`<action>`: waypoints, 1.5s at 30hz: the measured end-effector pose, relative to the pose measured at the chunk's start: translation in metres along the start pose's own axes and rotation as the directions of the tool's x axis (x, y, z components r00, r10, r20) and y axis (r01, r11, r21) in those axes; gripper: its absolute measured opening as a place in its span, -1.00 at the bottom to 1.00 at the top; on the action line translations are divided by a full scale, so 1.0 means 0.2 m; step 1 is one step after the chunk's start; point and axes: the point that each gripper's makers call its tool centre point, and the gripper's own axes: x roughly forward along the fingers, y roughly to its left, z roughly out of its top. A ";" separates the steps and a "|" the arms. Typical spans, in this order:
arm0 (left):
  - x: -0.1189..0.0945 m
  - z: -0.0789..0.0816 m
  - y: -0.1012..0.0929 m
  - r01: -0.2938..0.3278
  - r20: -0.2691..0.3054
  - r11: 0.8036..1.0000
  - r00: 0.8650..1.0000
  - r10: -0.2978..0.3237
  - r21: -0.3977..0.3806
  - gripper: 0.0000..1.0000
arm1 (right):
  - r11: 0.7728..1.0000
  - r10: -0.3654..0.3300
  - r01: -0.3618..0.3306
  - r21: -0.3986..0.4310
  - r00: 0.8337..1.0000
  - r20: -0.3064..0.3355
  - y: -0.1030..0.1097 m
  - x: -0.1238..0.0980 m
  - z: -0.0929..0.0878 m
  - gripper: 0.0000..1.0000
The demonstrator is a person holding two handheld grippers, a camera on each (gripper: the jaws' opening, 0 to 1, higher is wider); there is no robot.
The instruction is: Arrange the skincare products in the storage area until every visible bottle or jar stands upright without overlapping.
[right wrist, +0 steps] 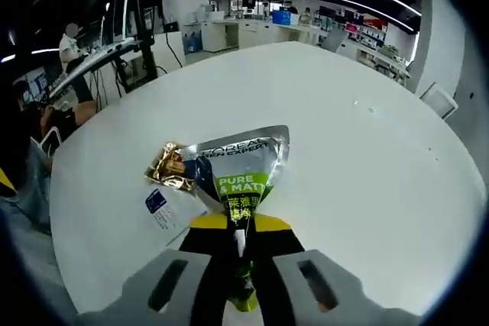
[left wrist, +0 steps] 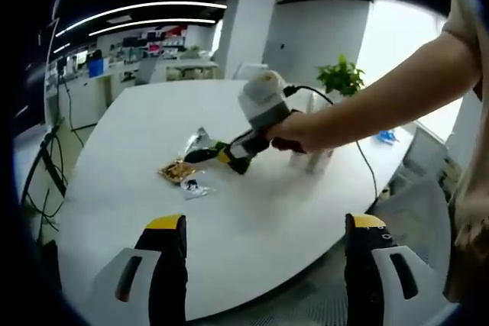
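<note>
Table [right wrist: 359, 150]: plain white top. Silver tube [right wrist: 243, 164]: metallic silver upper part, dark band with pale lettering, bright green panel with white lettering, green lower body. Gold sachet [right wrist: 170, 166]: shiny gold with brown patches. Small sachet [right wrist: 162, 208]: white with 1 blue square. Right gripper [right wrist: 240, 228]: black jaws, yellow tips, grey housing. Left gripper [left wrist: 263, 223]: 2 black jaws, yellow tips, light grey side plates. Potted plant [left wrist: 341, 76]: green leaves

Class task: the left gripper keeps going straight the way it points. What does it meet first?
Probably the small clear sachet on the white table, then the gold packet. The left gripper looks open; depth is uncertain, and it may pass above them.
</note>
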 end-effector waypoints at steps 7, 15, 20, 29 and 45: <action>-0.01 0.01 0.02 -0.015 0.021 0.999 1.000 0.016 -0.029 0.63 | 0.998 0.047 -0.050 0.039 0.995 0.092 0.10 -0.13 0.07 -0.84; -0.01 0.00 0.00 -0.006 0.011 1.000 1.000 0.006 0.001 0.61 | 0.991 0.073 -0.087 0.102 0.989 0.132 0.20 -0.37 -0.03 -0.83; 0.00 0.00 -0.01 -0.003 0.003 1.000 1.000 0.003 0.029 0.60 | 0.985 0.115 -0.138 0.106 0.973 0.199 0.27 -0.51 -0.04 -0.83; 0.01 0.03 -0.09 0.036 -0.029 0.998 0.999 -0.034 0.060 0.63 | 0.978 0.122 -0.160 0.131 0.958 0.258 0.32 -0.74 -0.09 -0.83; 0.00 0.29 -0.40 0.071 0.082 0.992 0.995 -0.063 -0.100 0.59 | 0.971 0.085 -0.158 0.176 0.927 0.366 0.28 -1.21 -0.15 -0.83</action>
